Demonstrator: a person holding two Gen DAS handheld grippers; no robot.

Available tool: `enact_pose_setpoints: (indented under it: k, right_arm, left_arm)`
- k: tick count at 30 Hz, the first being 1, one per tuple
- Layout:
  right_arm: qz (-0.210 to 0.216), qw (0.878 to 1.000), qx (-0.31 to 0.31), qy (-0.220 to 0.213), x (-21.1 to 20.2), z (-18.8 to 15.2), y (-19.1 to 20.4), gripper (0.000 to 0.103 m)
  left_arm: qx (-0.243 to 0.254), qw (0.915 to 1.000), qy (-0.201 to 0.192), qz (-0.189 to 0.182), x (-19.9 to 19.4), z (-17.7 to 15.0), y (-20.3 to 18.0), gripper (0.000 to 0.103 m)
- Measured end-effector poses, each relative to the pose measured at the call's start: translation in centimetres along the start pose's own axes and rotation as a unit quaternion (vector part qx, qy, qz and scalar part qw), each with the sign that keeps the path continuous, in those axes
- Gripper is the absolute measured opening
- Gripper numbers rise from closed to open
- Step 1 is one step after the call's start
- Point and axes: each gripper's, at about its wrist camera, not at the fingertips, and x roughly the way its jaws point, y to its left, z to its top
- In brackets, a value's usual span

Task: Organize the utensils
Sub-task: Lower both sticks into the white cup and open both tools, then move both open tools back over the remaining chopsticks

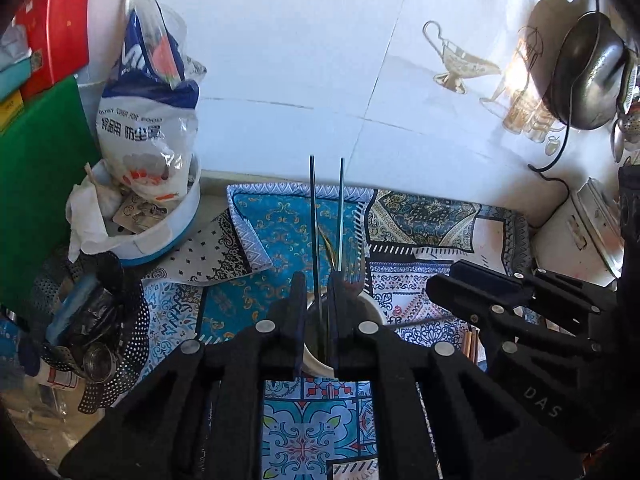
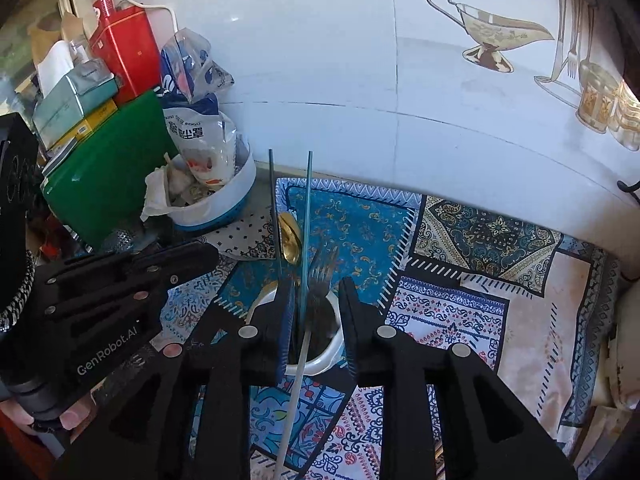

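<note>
Left wrist view showed my left gripper (image 1: 318,300) low over a white cup (image 1: 374,308) on the patterned cloth (image 1: 280,236), its jaws narrowly apart with a thin dark chopstick (image 1: 314,224) rising between them. I could not tell whether the pads actually pinched it. A second chopstick (image 1: 340,216) stood just beside the first, and fork (image 1: 354,270) tines showed above the cup's rim. The right gripper (image 1: 472,300) lay off to the right of that view, near the cup; from there I could not tell how its jaws stood.

From the right wrist view, the right gripper (image 2: 316,304) straddled the same cup (image 2: 334,344) with its jaws well apart, clamped on nothing. Inside the cup stood the fork (image 2: 322,276), a gold spoon (image 2: 290,240) and the two chopsticks (image 2: 306,216) — one of them ran down past the near rim toward the lens, pale at its lower end. The left gripper (image 2: 120,276) sat to the left, just beside the cup.

The cup stood about mid-cloth, nearer the back edge than the front. At the cloth's back left corner sat a white-and-blue tub (image 2: 216,204) stuffed with a printed plastic bag (image 2: 200,128) and crumpled paper; behind it stood a green board (image 2: 104,168), a red tin (image 2: 128,60) and a tissue box (image 2: 72,100). A white tiled wall (image 2: 320,60) with a gravy-boat decal (image 2: 492,36) ran behind. In the left wrist view a dark pan (image 1: 588,76) hung at the far right — and a black perforated basket (image 1: 120,328) sat off the cloth's left edge.
</note>
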Motion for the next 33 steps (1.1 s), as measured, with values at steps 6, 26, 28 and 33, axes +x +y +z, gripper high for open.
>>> enact_pose_setpoints:
  k: [6,26,28,33]
  right_arm:
    - [-0.005,1.0,0.002,-0.027,-2.9,-0.2,-0.5,0.027]
    - [-0.1,0.989,0.091,-0.066,-11.2,-5.6,-8.5,0.028]
    - [-0.113,0.986,0.103,-0.06,-11.7,-6.6,-9.5,0.028]
    - [-0.14,0.979,0.141,-0.045,-12.5,-9.5,-12.3,0.028]
  left_arm:
    - [0.009,0.9995,-0.027,-0.011,-3.1,0.5,-1.4,0.011]
    - [0.101,0.988,-0.042,-0.109,-6.1,-1.3,-13.4,0.014]
    - [0.108,0.9865,-0.027,-0.12,-5.2,-1.9,-14.7,0.014]
    - [0.131,0.9809,0.013,-0.143,-2.4,-3.6,-18.1,0.014]
